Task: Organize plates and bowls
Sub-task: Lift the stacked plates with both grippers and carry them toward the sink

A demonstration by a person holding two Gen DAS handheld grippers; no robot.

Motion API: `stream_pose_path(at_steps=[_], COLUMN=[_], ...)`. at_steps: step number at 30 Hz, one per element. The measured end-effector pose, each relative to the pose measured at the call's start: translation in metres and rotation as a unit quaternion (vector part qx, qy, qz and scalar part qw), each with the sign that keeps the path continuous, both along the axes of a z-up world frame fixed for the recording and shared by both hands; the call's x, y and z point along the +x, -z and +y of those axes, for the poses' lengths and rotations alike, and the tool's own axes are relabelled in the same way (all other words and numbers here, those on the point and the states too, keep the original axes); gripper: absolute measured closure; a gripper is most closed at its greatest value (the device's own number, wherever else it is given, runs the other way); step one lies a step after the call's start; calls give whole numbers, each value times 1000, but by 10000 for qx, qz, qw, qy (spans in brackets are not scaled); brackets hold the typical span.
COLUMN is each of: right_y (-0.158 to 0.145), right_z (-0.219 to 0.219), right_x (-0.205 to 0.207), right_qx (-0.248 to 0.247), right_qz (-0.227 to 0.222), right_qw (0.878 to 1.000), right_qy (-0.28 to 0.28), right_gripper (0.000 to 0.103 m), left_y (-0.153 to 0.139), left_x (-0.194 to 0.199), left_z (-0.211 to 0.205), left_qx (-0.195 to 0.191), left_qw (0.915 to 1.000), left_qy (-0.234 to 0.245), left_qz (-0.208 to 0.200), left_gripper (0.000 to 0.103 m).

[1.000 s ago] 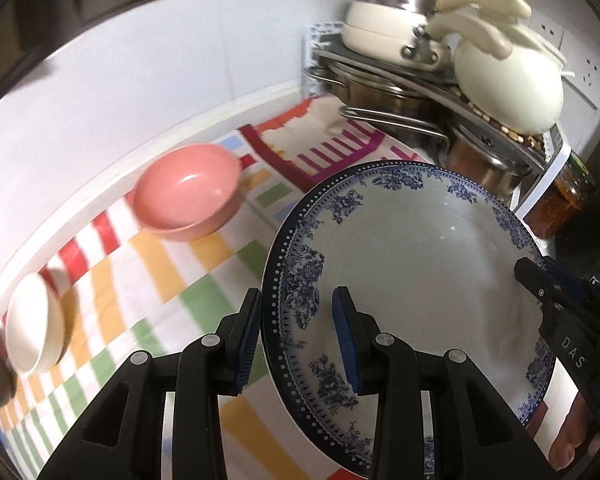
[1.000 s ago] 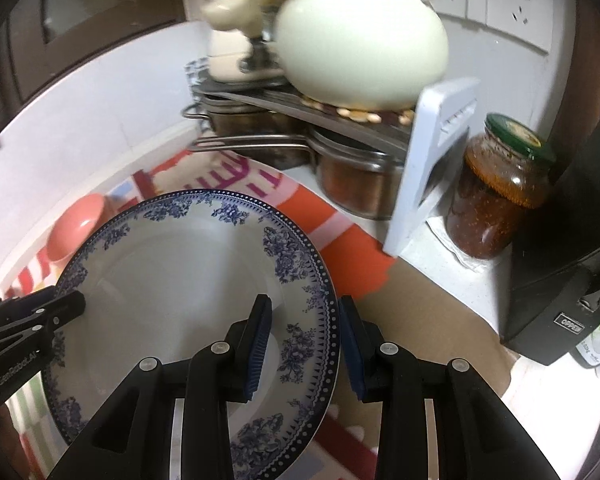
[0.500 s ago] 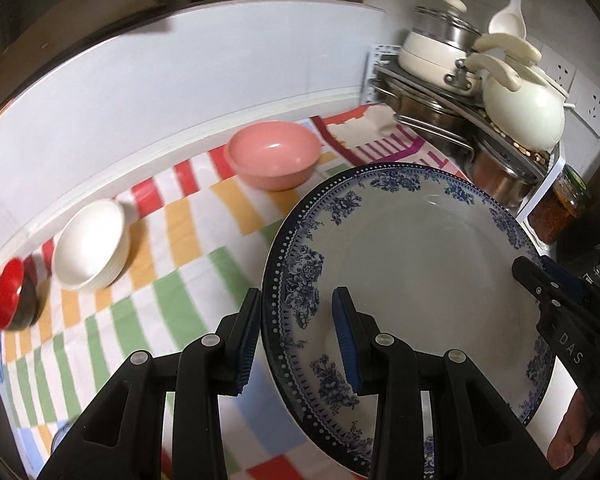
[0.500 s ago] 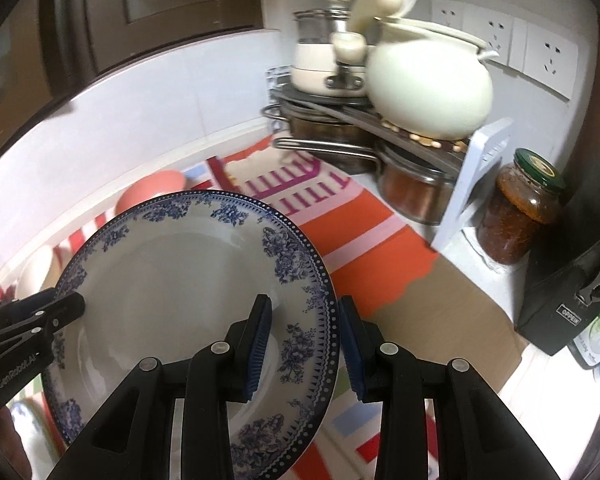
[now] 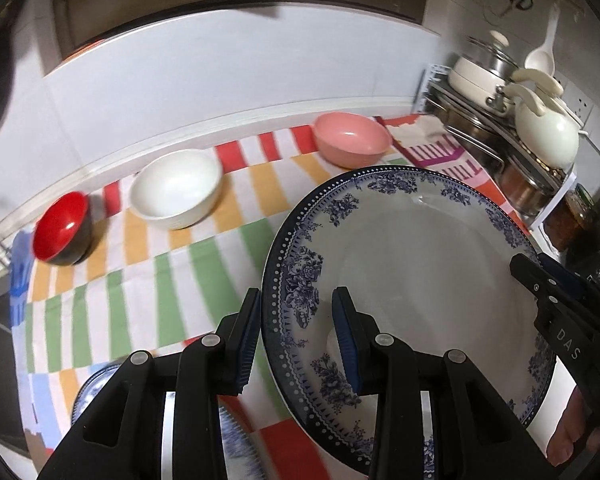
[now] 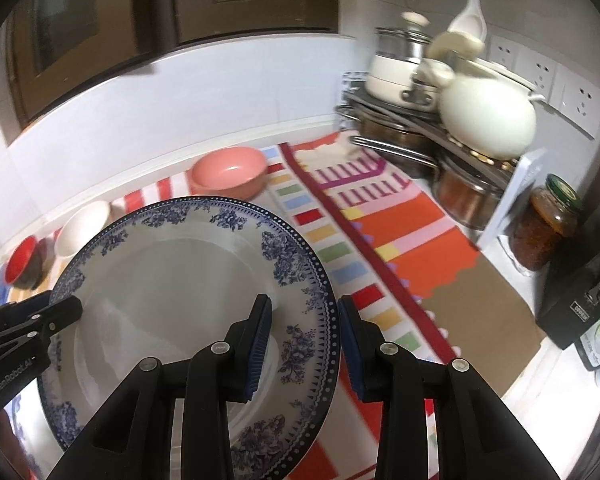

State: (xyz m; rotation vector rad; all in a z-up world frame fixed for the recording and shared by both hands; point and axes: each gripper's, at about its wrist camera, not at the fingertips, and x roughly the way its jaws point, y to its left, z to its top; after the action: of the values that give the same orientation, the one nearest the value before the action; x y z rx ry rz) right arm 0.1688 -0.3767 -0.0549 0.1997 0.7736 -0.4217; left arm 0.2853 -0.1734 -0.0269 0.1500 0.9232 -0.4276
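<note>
Along the bench's back wall stand a red bowl (image 5: 60, 229), a white bowl (image 5: 177, 188) and a pink bowl (image 5: 352, 139) on a striped cloth (image 5: 172, 272), with a pot rack (image 6: 420, 128) at the right. The white, blue-flowered plate (image 5: 412, 264) hangs above the cloth, clamped at opposite rims by the left gripper (image 5: 296, 340) and right gripper (image 6: 304, 340).
</note>
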Motion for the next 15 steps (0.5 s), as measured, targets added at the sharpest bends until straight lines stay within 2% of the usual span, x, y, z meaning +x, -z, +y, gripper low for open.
stream_pose_path(at_steps=[15], right_y=[-9], right_z=[96], right_x=[10], right_qx=[-99], right_qz=[-57], right_qw=[9973], right_qy=[-719], right_gripper=[68], left_y=[-2], left_x=[-15], left_z=[106], left_qx=[-40], left_qw=[9971], left_qy=[-756], left_qz=[-70], left_gripper=[67])
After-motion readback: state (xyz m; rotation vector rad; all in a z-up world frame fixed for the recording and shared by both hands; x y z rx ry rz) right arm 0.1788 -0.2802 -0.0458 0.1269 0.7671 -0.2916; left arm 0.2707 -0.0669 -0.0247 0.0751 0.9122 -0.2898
